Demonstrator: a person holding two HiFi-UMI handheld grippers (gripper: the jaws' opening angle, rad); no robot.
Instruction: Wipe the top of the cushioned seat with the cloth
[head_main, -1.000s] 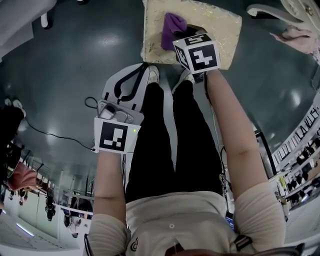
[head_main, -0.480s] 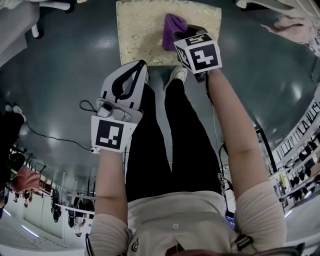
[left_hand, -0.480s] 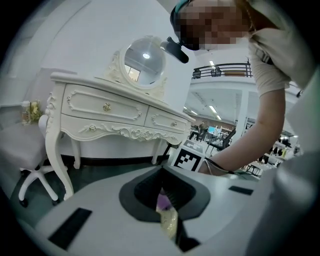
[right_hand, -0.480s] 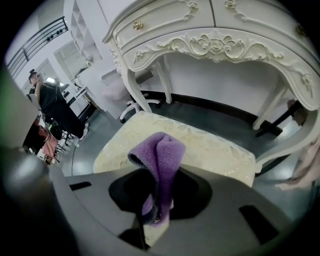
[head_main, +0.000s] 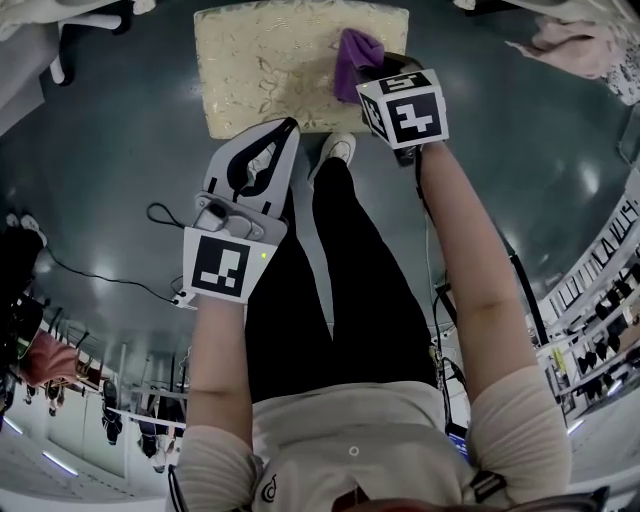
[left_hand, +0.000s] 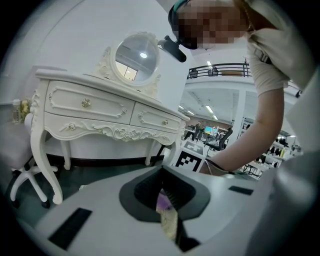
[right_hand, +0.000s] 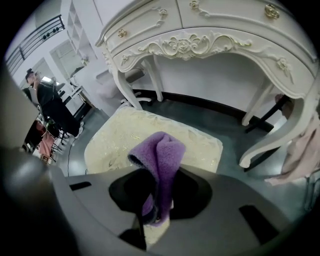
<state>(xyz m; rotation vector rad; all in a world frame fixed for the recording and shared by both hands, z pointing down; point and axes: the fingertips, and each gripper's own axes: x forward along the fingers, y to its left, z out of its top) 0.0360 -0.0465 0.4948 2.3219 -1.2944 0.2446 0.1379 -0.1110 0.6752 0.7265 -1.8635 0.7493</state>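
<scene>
no readable text, labels or numbers

One cushioned seat (head_main: 260, 70), one cloth (head_main: 352, 55), one desk (left_hand: 75, 82) and one mirror (left_hand: 136, 55) are counted; two tools are seen, the left tool (left_hand: 167, 212) and the right tool (right_hand: 150, 212).

Lower end of cloth (right_hand: 161, 150) buried between jaws of right gripper (right_hand: 156, 212) | near edge of cushioned seat (right_hand: 125, 135) behind that gripper | right edge of dressing table (right_hand: 225, 35) cut off by frame
</scene>
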